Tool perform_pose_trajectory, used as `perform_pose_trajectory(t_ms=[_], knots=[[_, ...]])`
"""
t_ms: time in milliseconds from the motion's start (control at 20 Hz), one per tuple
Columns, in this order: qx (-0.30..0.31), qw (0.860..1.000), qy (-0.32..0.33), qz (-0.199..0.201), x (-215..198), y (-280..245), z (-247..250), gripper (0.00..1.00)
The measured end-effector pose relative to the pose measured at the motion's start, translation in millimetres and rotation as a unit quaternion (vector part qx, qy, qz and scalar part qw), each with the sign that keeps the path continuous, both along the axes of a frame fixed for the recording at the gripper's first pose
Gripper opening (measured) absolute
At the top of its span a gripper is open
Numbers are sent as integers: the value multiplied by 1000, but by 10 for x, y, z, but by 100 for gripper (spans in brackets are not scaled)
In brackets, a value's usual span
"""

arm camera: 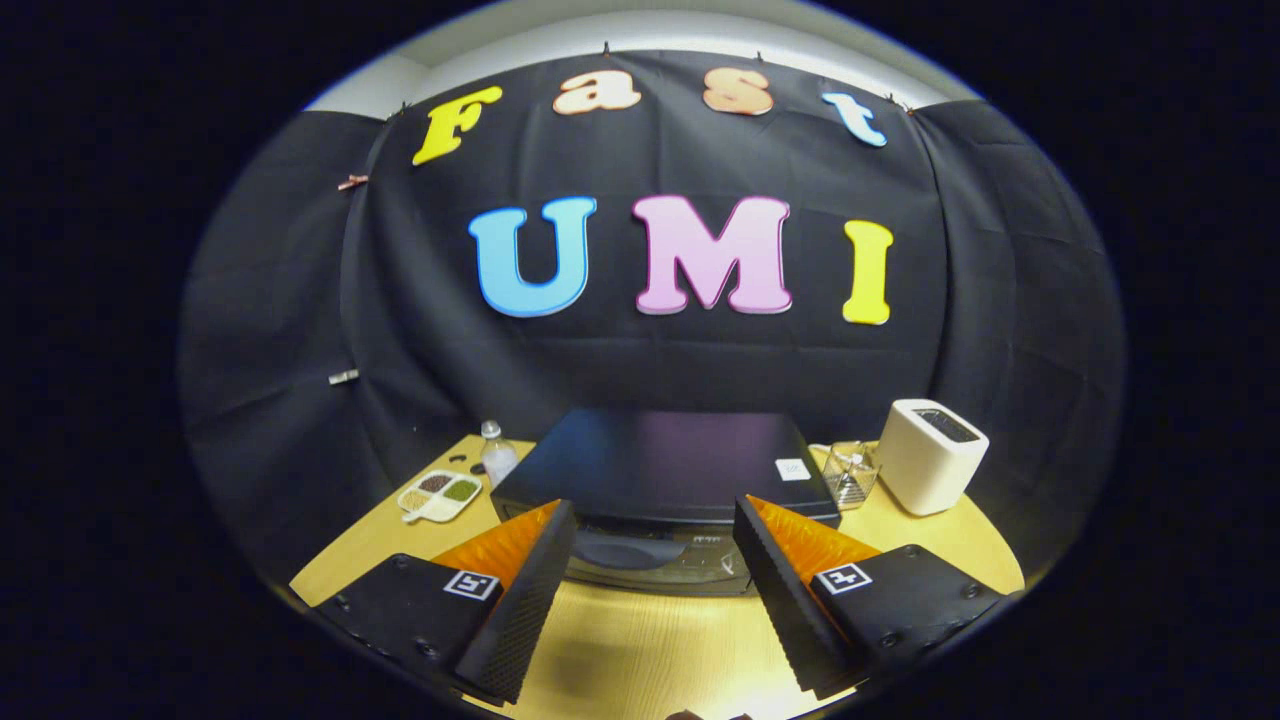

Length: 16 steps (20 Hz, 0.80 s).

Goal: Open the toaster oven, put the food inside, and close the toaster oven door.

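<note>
gripper [655, 520] spread wide, holding nothing; black toaster oven [665, 465] just ahead, door shut

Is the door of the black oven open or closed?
Closed. The toaster oven door stands upright against its front, just ahead of the open claw, whose fingers hold nothing.

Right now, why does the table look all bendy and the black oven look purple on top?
Gripper view: the fisheye lens curves the table edge; the oven top reflects a purplish sheen; the open gripper throws a soft shadow between its jaws; the picture stays sharp.
</note>
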<state>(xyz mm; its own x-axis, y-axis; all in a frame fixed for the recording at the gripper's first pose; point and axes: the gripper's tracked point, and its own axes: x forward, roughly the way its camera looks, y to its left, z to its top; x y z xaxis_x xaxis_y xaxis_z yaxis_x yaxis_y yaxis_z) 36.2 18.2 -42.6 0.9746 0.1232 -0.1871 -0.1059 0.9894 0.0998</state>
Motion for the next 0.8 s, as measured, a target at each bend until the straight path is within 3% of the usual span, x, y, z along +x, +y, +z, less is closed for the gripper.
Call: perform_pose_trajectory(t_ms=[250, 500, 800], knots=[[3, 998, -49, -47, -402, -514, 437, 98], [13, 996, -29, -80, -795, -860, 353, 98], [21, 995, -16, -93, -855, -996, 323, 98]])
